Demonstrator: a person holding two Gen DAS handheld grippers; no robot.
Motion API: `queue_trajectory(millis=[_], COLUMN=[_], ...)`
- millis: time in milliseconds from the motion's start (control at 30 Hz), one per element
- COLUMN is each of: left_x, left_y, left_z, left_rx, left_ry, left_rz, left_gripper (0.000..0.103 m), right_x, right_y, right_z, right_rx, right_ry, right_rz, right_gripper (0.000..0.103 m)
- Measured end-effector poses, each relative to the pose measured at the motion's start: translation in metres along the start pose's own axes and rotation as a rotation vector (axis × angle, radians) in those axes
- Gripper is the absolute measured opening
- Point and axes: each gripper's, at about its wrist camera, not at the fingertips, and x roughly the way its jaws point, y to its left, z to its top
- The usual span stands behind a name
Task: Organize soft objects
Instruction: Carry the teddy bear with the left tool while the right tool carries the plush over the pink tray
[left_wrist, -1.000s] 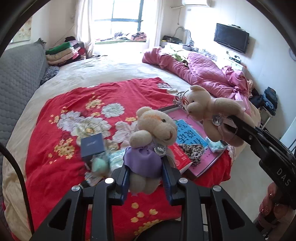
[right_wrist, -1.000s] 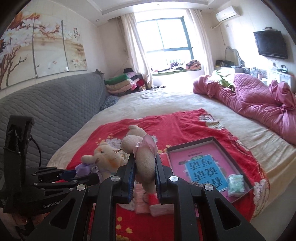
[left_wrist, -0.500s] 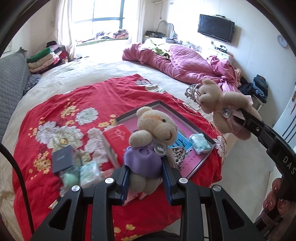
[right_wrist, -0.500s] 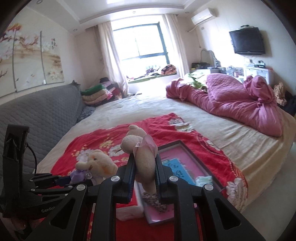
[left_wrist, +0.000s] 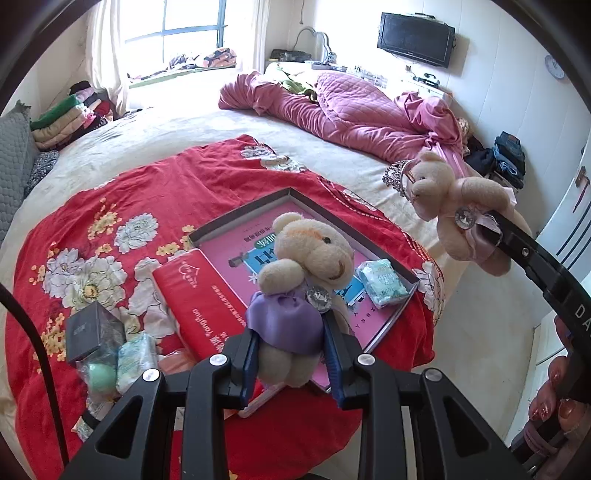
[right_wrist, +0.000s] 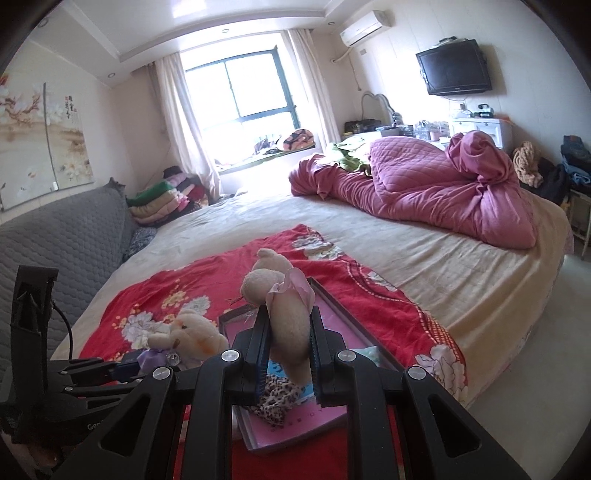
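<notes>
Soft beige plush is filling both of my tools now. My left gripper is pinching the bear with the purple bow at its lower body, and the bear is standing upright between the jaws, its head pointing away from the tool and a little to the right. My right gripper is pressing together on the bear with the pink bow, also low on its body; from the left camera this bear is hanging up and to the right of my left tool, with its long axis lying almost sideways and the head toward the left.

Both bears are being held in the air, well above the red blanket. The open box with the pink bottom is lying just under and ahead of my left gripper, and in the right camera it is showing directly below the right jaws. I am judging that the box is the likely place for them, though I cannot be sure. If so, the coming move is mostly downward for both hands, and the left one looks nearer to the box floor. A red packet is leaning on the near left rim, so I am planning to keep right of it.
</notes>
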Motion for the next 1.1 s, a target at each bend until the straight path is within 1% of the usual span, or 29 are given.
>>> queue_trajectory(millis=[333,767,967,1100], left_x=[0.027,0.069,0.09,0.105], left_y=[-0.005,-0.009,-0.016,-0.016], left_z=[0.0,0.006,0.01,0.009], left_rx=[-0.001,0.008,0.028,0.031], left_ry=[0.039,0.112,0.154,0.21], left_rz=[-0.016,-0.042,-0.06,-0.065], left_gripper=[0.031,0.031,0.031,0.032], right_x=[0.021,0.05,0.064,0.076], right_y=[-0.008,-0.021,-0.029,-0.034], right_z=[-0.011,-0.024,-0.031,-0.038], right_rx=[-0.003,0.029,0.052,0.072], right_ry=[0.043,0.095,0.124,0.152], right_rz=[-0.007,-0.016,-0.012,-0.004], right_gripper=[0.019,0.019,0.019,0.019])
